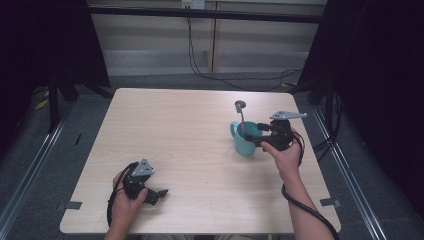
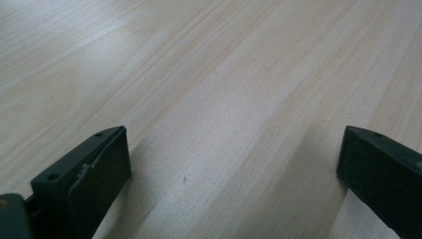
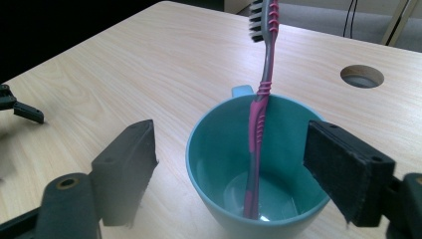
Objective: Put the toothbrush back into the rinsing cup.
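A teal mug (image 1: 244, 144) stands on the right half of the wooden table (image 1: 190, 130), its handle turned to the left. A pink and grey toothbrush (image 3: 260, 124) leans upright inside the mug (image 3: 214, 149), bristles at the top. My right gripper (image 1: 253, 133) comes at the mug from the right. In the right gripper view my right gripper (image 3: 231, 135) stands open, its jaws on either side of the rim and not pressing on it. My left gripper (image 1: 159, 194) rests near the table's front left, and in the left gripper view my left gripper (image 2: 234, 144) is open over bare wood.
A round cable hole (image 3: 362, 76) is cut in the table just beyond the mug. The left gripper's jaw tip (image 3: 22, 109) shows far off in the right gripper view. Dark stands and cables lie on the floor behind the table.
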